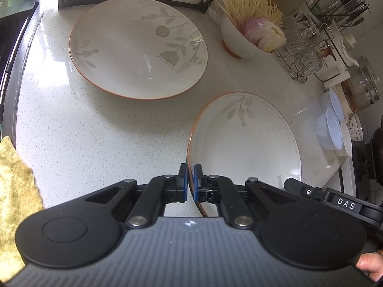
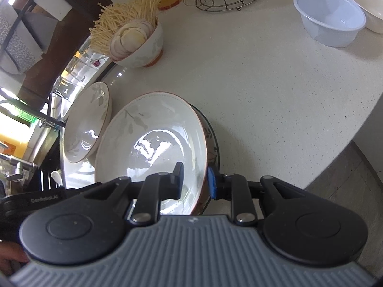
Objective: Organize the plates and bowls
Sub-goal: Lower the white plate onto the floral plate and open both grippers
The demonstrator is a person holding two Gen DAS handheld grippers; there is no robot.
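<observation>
you have two patterned plates: one plate (image 1: pixel 138 47) flat on the counter, and a second plate (image 1: pixel 244 148) at the left gripper. there is one bowl of noodles and onion (image 1: pixel 241 40), two clear plastic bowls (image 1: pixel 329 129), one wire rack of glasses (image 1: pixel 299 55), and one yellow cloth (image 1: pixel 16 191) at your left.

Left gripper (image 1: pixel 190 183) jaws pinched (narrow gap); right gripper (image 2: pixel 195 183) jaws clamped.

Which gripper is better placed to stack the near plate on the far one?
Left: the left gripper is shut on the near plate at its rim, and the far plate lies straight ahead in its view.
</observation>
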